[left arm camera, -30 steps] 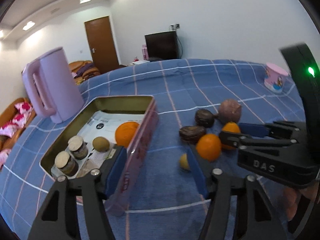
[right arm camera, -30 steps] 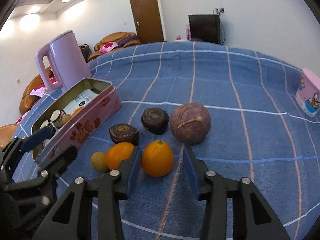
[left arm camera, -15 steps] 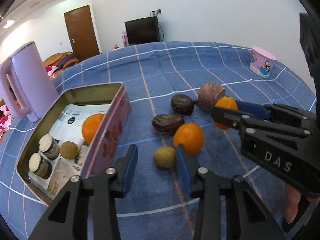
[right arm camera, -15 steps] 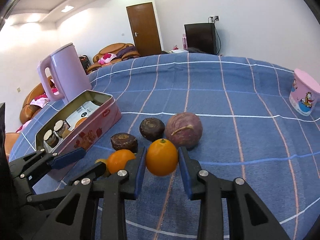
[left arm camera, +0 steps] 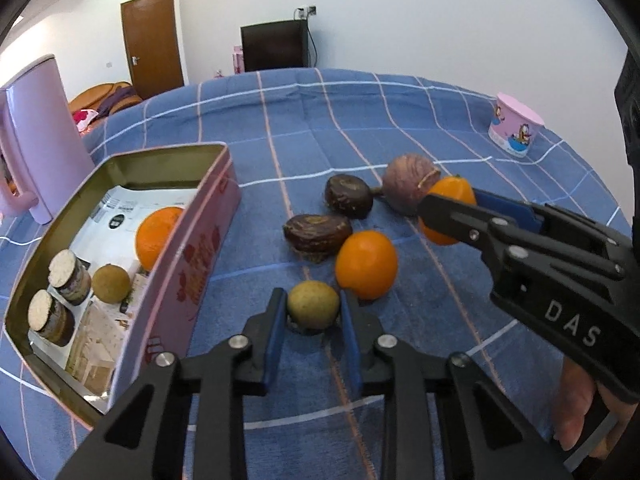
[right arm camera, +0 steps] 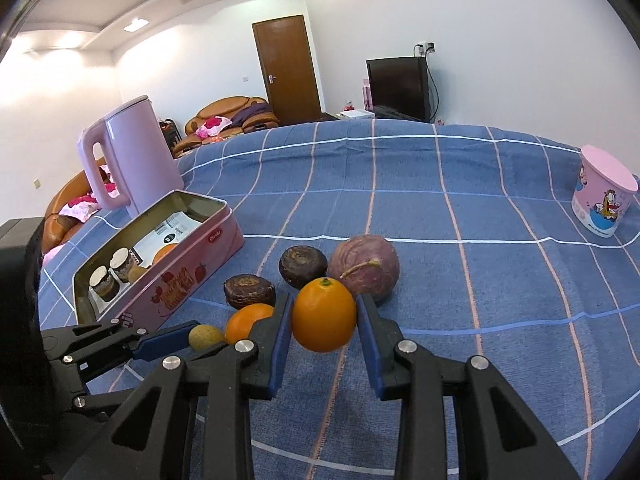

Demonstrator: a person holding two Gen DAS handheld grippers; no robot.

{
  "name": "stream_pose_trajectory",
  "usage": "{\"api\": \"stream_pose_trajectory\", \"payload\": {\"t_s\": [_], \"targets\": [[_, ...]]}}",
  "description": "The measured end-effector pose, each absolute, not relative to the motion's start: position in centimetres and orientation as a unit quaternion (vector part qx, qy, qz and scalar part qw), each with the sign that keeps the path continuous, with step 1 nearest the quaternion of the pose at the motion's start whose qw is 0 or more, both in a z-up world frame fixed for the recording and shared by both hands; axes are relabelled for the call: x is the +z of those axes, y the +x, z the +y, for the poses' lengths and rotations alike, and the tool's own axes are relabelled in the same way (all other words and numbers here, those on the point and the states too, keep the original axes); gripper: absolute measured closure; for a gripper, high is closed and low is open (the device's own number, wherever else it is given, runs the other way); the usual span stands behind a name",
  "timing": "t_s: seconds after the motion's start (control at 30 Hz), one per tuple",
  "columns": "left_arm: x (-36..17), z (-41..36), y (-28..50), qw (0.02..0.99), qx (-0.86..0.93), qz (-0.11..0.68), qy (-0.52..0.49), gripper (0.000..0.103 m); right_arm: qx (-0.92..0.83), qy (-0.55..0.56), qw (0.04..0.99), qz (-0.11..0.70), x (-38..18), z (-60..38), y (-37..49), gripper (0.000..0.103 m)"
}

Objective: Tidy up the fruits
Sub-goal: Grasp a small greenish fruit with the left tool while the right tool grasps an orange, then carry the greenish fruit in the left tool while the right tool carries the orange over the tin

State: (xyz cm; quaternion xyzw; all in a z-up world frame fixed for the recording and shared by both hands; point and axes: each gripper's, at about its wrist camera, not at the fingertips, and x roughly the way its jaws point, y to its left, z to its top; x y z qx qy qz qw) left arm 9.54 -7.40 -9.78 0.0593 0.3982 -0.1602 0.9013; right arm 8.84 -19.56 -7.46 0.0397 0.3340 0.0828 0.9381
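My left gripper (left arm camera: 313, 312) is shut on a small yellow-green fruit (left arm camera: 313, 305) resting on the blue checked cloth. My right gripper (right arm camera: 323, 322) is shut on an orange (right arm camera: 324, 314) and holds it just above the cloth. It also shows in the left wrist view (left arm camera: 450, 208). A second orange (left arm camera: 366, 264) lies beside the small fruit. Two dark wrinkled fruits (left arm camera: 318, 234) (left arm camera: 347, 196) and a purple round fruit (left arm camera: 406, 186) lie behind. The pink tin (left arm camera: 208, 240) at left holds an orange (left arm camera: 154, 236), a small brown fruit (left arm camera: 111, 283) and two jars (left arm camera: 68, 274).
A pink kettle (right arm camera: 128, 160) stands behind the tin. A pink cartoon cup (right arm camera: 602, 196) stands at the far right of the cloth. A person's hand (left arm camera: 580, 412) holds the right gripper at lower right. A TV and a door are in the room behind.
My left gripper moved right from the tin's edge and shut on the small yellow-green fruit. My right gripper shut on the orange and lifted it slightly.
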Motion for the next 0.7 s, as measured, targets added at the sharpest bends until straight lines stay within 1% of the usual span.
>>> {"api": "stream_pose_trajectory", "payload": {"t_s": [0.33,0.7], "targets": [[-8.5,-6.4,8.6,0.927,-0.123,0.349,0.059,0.075,0.088,0.03,0.943,0.32,-7.1,-19.2,8.3,0.069],[-7.8,-5.8,7.9,0.94,-0.101,0.32,0.057,0.075,0.091,0.023,0.951,0.296,-6.5,-18.9,7.6,0.069]]}}
